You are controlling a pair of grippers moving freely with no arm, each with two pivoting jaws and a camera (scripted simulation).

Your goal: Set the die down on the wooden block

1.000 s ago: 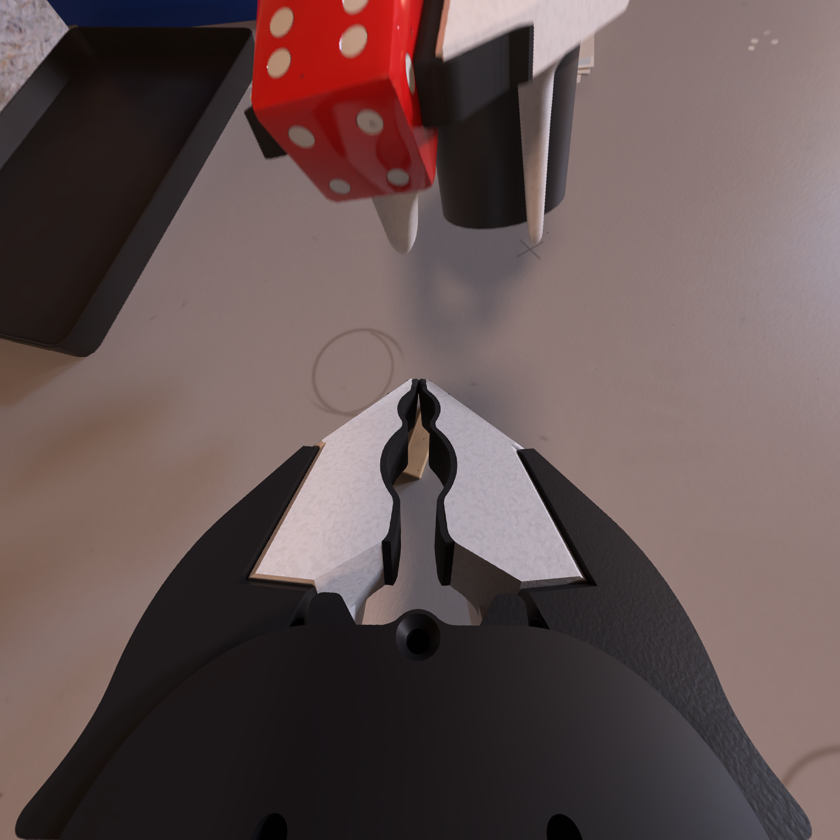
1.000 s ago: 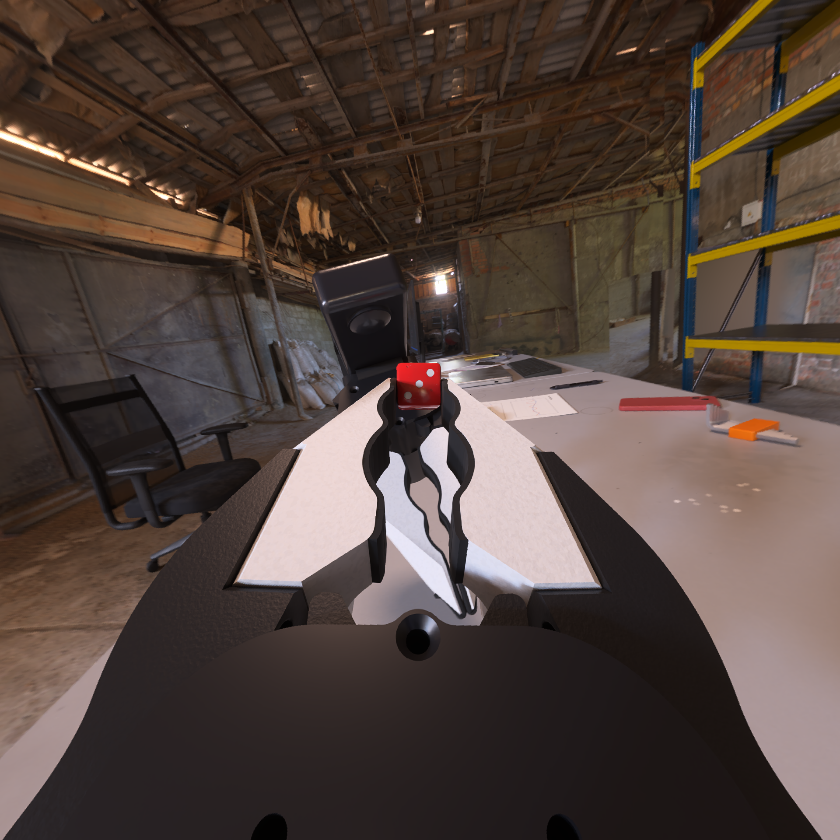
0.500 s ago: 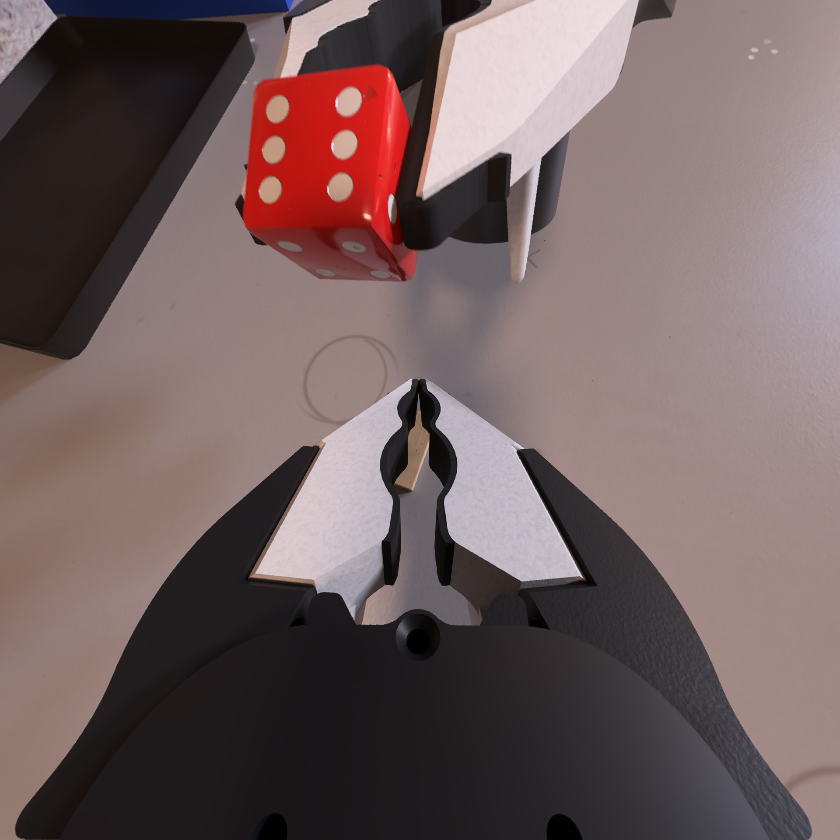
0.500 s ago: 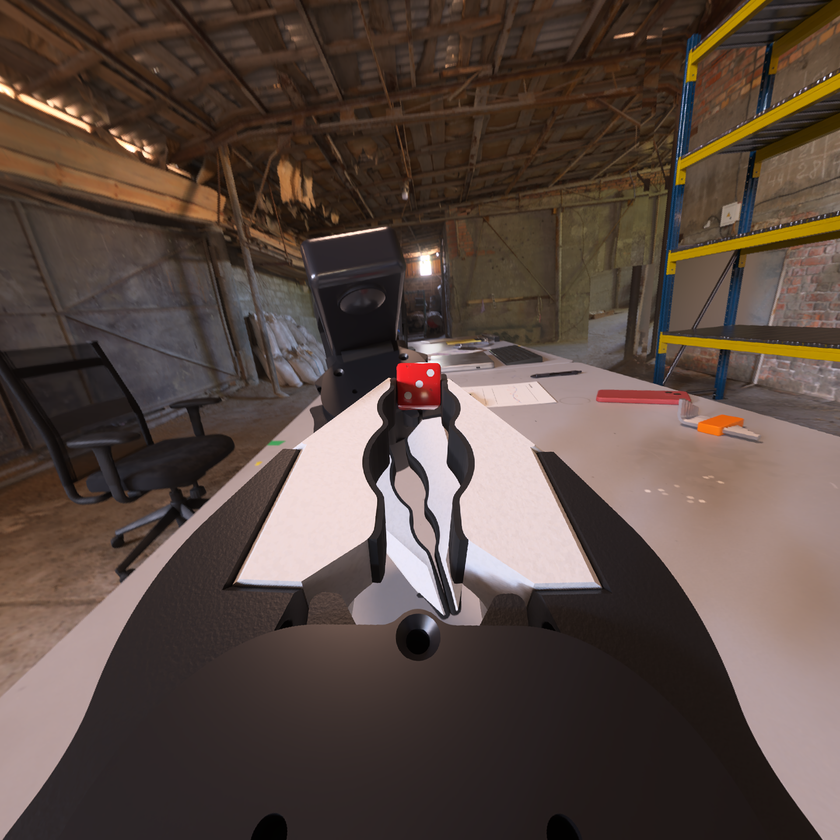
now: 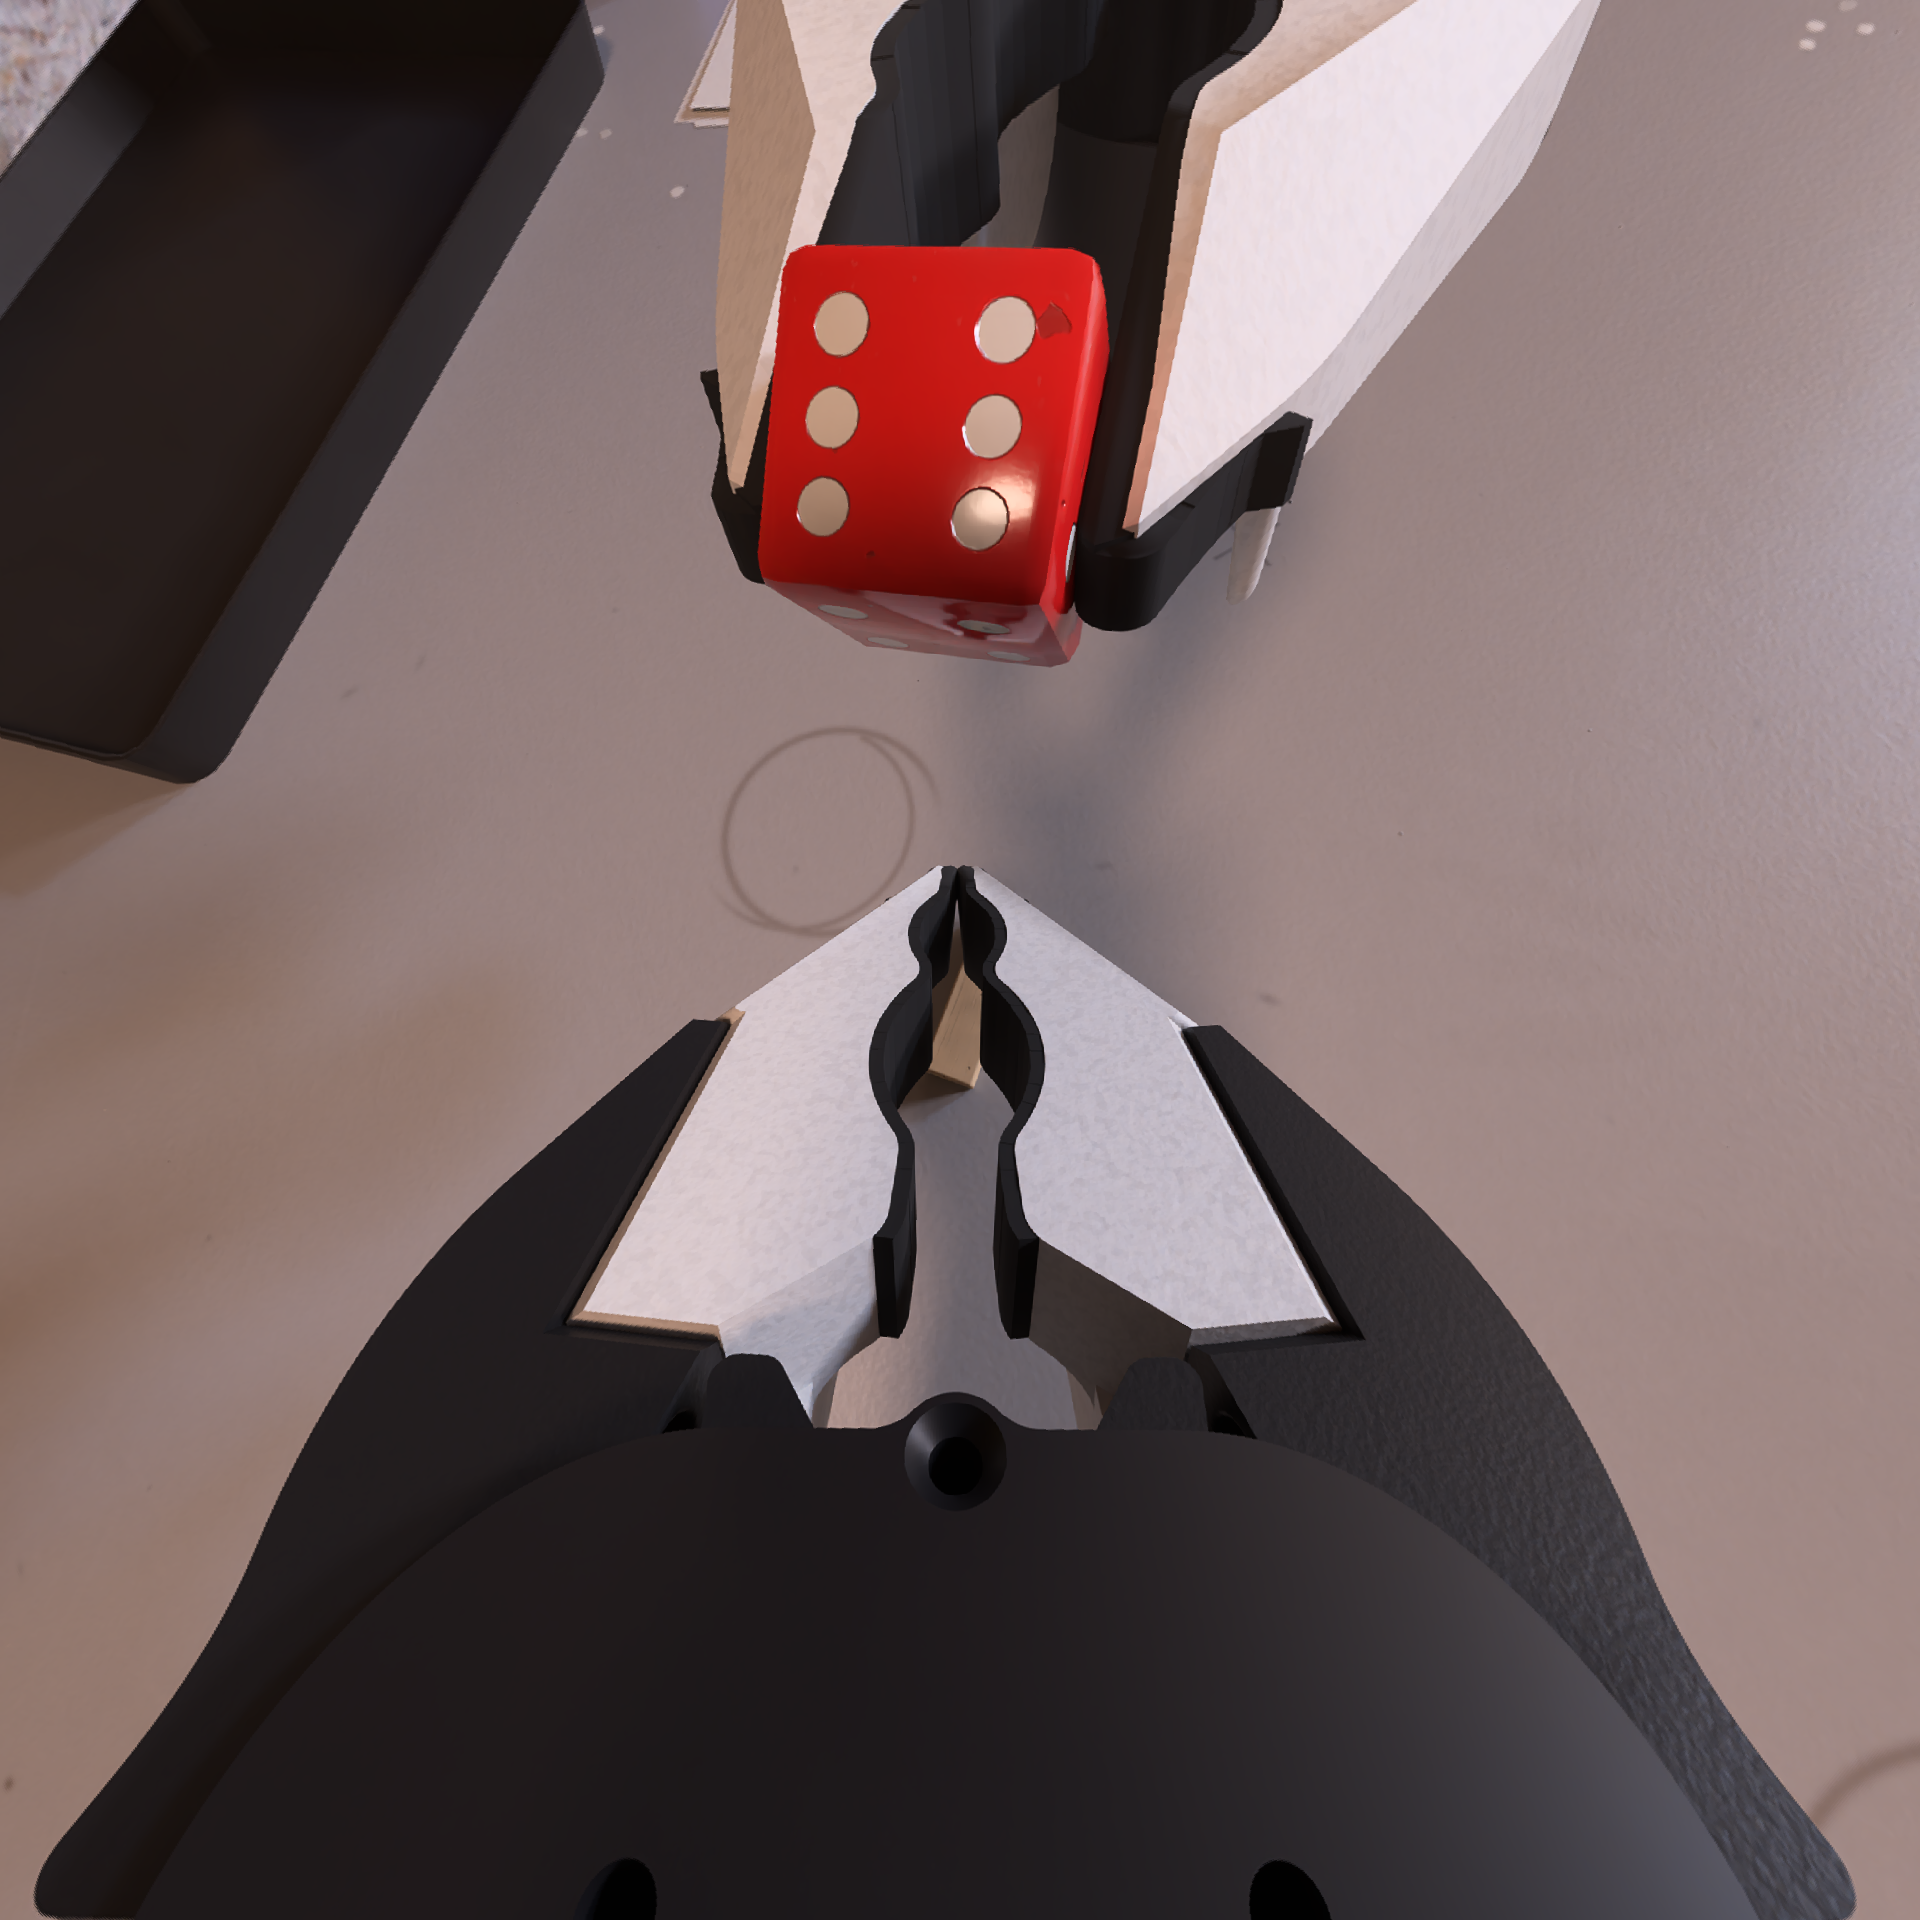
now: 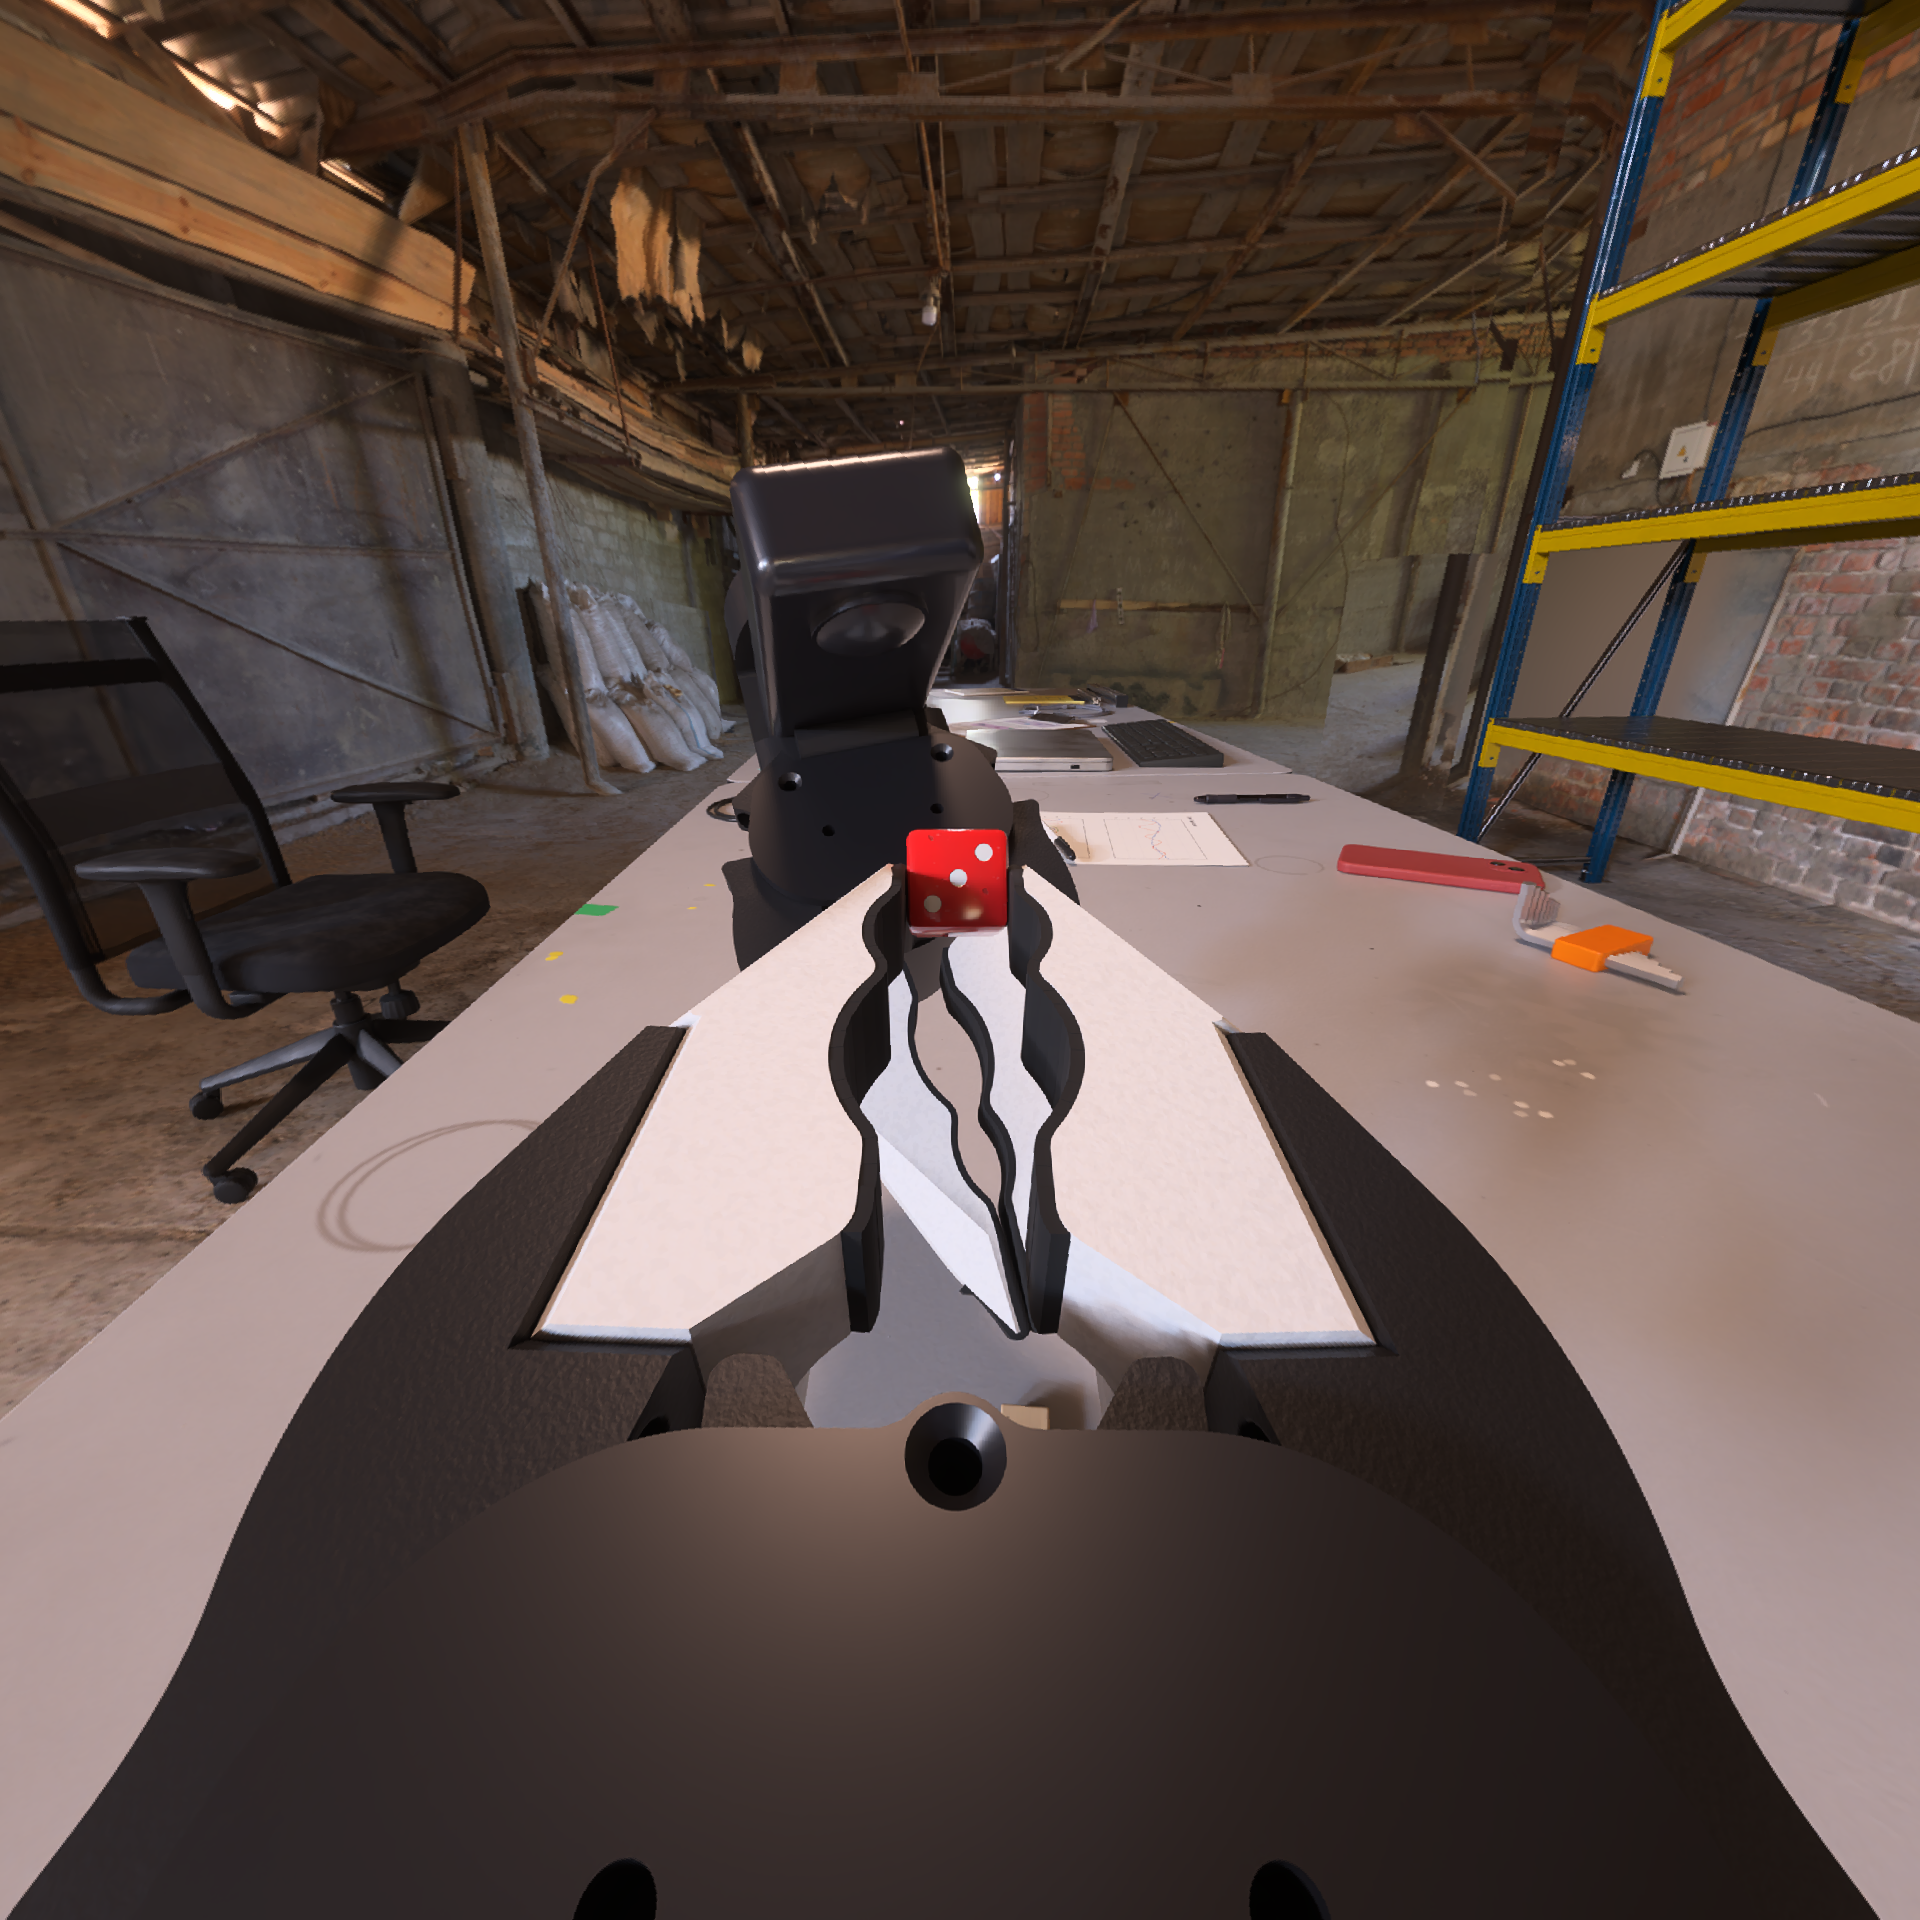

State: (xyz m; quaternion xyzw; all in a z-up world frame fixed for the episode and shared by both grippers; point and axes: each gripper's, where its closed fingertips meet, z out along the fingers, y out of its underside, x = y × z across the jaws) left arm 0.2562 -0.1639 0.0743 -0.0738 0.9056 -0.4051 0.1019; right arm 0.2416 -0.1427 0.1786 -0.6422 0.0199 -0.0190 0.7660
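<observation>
My right gripper (image 6: 957, 878) is shut on a red die (image 6: 957, 876) with white pips, held at its fingertips above the table. In the left wrist view the die (image 5: 925, 436) hangs just beyond my left gripper (image 5: 956, 875), six pips facing the camera. My left gripper points down at the table and is shut. A thin tan wooden block (image 5: 954, 1039) shows as a sliver between its fingers, mostly hidden by them. The die sits a short way ahead of and above the left fingertips, not touching them.
A black tray (image 5: 208, 436) lies at the left on the grey table (image 5: 1455, 831). Farther off are a red phone (image 6: 1434, 868), an orange and white tool (image 6: 1600, 951), a paper sheet (image 6: 1143, 836) and a keyboard (image 6: 1158, 743). An office chair (image 6: 260, 914) stands beside the table.
The right gripper has carried the die down and toward my left fingertips, and it now shows larger and more centred. The left gripper has stayed shut and nearly still.
</observation>
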